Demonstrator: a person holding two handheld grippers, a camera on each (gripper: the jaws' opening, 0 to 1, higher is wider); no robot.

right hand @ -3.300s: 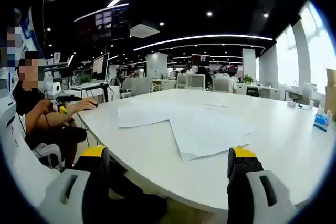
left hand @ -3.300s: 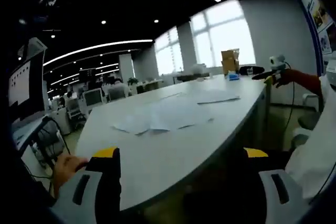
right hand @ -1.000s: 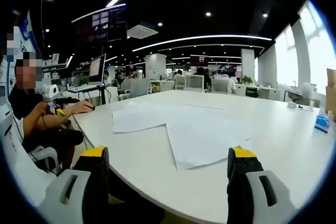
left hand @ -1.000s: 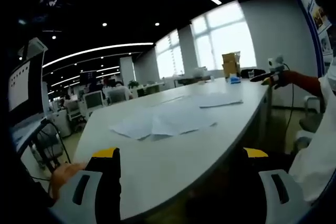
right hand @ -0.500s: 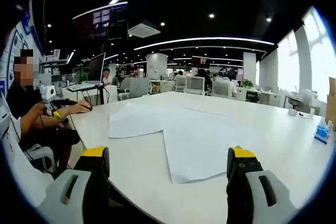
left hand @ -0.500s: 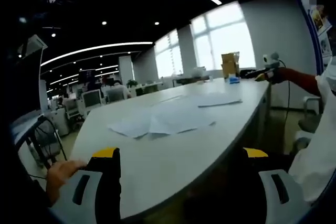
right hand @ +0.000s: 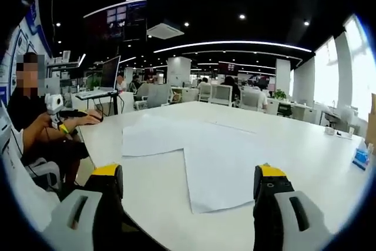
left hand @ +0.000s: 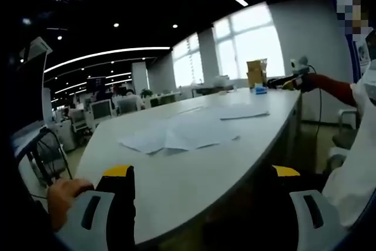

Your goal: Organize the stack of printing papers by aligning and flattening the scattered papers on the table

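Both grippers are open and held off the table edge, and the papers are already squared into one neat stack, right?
Not quite. The papers are not stacked: the right gripper view shows sheets spread loosely and overlapping at different angles on the white table, and the left gripper view shows the same scatter. The rest holds: the left gripper and right gripper are open and touch no sheet.

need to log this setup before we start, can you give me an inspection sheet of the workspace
surface: white table, matte, wide.
job's things: papers scattered flat, overlapping, unaligned, untouched.
clutter: blue-capped bottle and cardboard box at far end.
grippers: left tool open, off the table edge; right tool open, above the nearest sheet.
cables: dark cable hanging beside the table.
surroundings: open office, desks, monitors, windows; seated person at the table.
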